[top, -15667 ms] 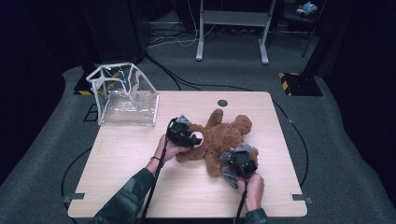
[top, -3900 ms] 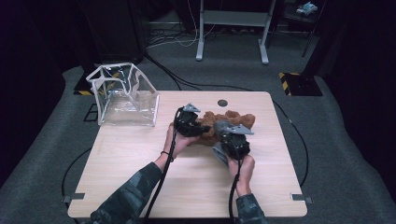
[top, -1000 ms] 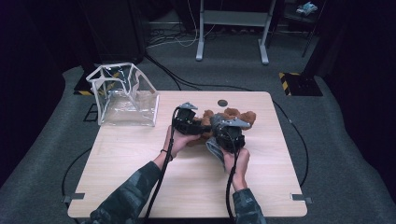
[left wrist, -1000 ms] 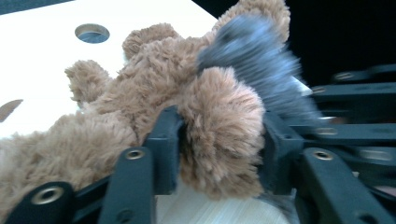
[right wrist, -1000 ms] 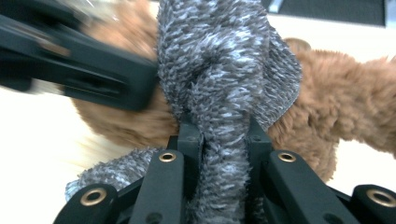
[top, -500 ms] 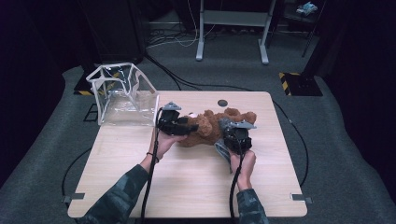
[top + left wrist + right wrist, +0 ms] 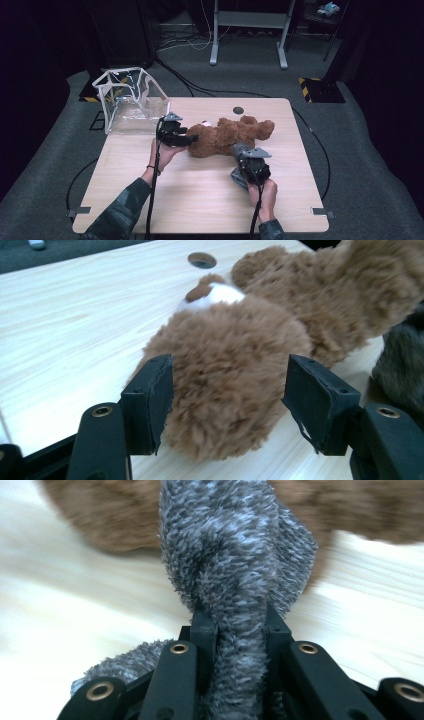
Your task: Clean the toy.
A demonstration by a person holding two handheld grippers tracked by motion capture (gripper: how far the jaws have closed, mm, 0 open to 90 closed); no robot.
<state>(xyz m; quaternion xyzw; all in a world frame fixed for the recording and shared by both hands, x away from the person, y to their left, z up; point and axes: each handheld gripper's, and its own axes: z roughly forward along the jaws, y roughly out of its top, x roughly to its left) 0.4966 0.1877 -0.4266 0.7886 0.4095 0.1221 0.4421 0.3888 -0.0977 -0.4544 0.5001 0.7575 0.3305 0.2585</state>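
Since a second earlier, both hands had slid apart: the left gripper (image 7: 186, 140) had moved leftward along the pale wooden counter (image 7: 200, 200) toward the bear's head end, while the right gripper (image 7: 248, 162) had drawn back toward the person, pulling a grey fuzzy cloth (image 7: 235, 555) clear of the toy. Nearest the person, the right gripper's fingers (image 7: 202, 630) were pressed tight on a bunched fold of that cloth, which hung below the gripper onto the counter. Beyond it, the brown plush teddy bear (image 7: 230, 136) lay on its side near the middle of the counter, now bare of the cloth. The left gripper's fingers (image 7: 150, 400) had just been opening and stood spread on either side of the bear's furry rounded end, not squeezing it. That suggested the cloth was coming off and the left hand was setting a fresh hold on the bear. Farther left, a clear plastic box-shaped bag with white edging (image 7: 131, 100) stood at the counter's far corner, near the bear.
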